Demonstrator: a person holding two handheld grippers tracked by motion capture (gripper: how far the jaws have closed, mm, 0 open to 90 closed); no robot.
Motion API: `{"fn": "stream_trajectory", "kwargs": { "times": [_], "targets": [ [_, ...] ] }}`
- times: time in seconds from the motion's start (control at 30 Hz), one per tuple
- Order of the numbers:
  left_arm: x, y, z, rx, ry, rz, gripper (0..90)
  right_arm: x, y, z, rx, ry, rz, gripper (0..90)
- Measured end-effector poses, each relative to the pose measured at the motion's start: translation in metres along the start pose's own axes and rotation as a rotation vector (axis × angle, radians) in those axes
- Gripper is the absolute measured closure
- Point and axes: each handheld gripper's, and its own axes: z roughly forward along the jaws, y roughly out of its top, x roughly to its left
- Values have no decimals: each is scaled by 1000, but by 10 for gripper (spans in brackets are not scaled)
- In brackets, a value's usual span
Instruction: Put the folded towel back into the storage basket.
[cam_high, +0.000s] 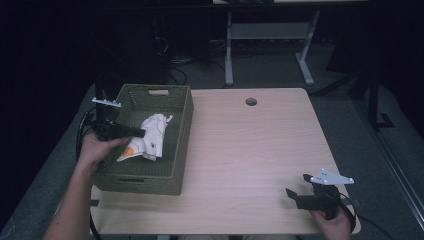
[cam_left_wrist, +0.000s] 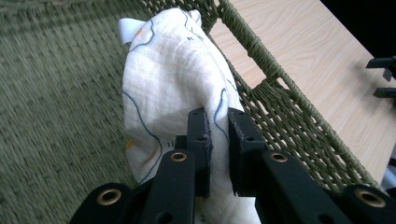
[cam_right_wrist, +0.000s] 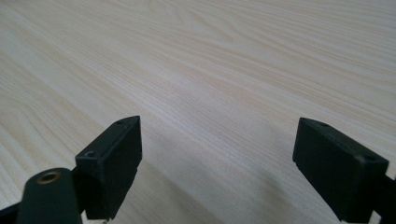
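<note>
A white cloth (cam_high: 150, 137) with blue lines and orange patches lies crumpled inside the green woven basket (cam_high: 181, 107) at the table's left. My left gripper (cam_high: 141, 132) reaches into the basket and is shut on a fold of the cloth (cam_left_wrist: 173, 79), with the fabric pinched between the two black jaws, my left gripper (cam_left_wrist: 218, 122) close by the basket's right wall (cam_left_wrist: 285, 109). My right gripper (cam_high: 296, 184) rests low over the bare wood near the front right corner. There my right gripper (cam_right_wrist: 217, 140) stands open, its jaws wide apart with nothing between them.
The light wooden table (cam_high: 250, 150) has a round cable hole (cam_high: 251, 102) at the back. A white desk frame (cam_high: 270, 35) and cables stand on the dark floor beyond. The right gripper's tips (cam_left_wrist: 384, 77) show far off across the wood.
</note>
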Motion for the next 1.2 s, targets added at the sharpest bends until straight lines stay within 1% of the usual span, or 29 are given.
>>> {"fn": "stream_trajectory", "kwargs": {
  "times": [0.03,0.07,0.13,0.2,0.3,0.57,0.7,0.83,0.9,1.0,1.13,1.2],
  "targets": [
    [0,1,1,1,14,18,785,0,0,0,1,0,-2,153],
    [1,1,2,5,20,32,745,0,0,0,2,-1,-3,153],
    [4,2,3,17,28,15,655,0,0,1,2,0,-2,153],
    [4,2,4,23,41,11,647,0,0,1,2,0,-3,153],
    [5,1,5,28,48,4,639,0,0,0,3,-1,-5,153],
    [5,-3,2,30,47,-11,628,1,-1,0,3,2,-3,153],
    [1,-2,0,17,48,-7,627,1,-1,1,3,8,-7,153],
    [-2,-2,1,18,50,3,623,1,0,1,4,12,-10,153],
    [-2,-1,2,12,54,-8,620,1,0,0,2,12,-17,153],
    [-3,-1,3,15,55,-7,610,0,0,0,-1,12,-6,153],
    [-7,0,4,14,54,-1,584,1,0,-1,-2,9,-8,153],
    [-10,0,4,1,51,-3,571,1,1,-2,-4,4,-10,153]
  ]
}}
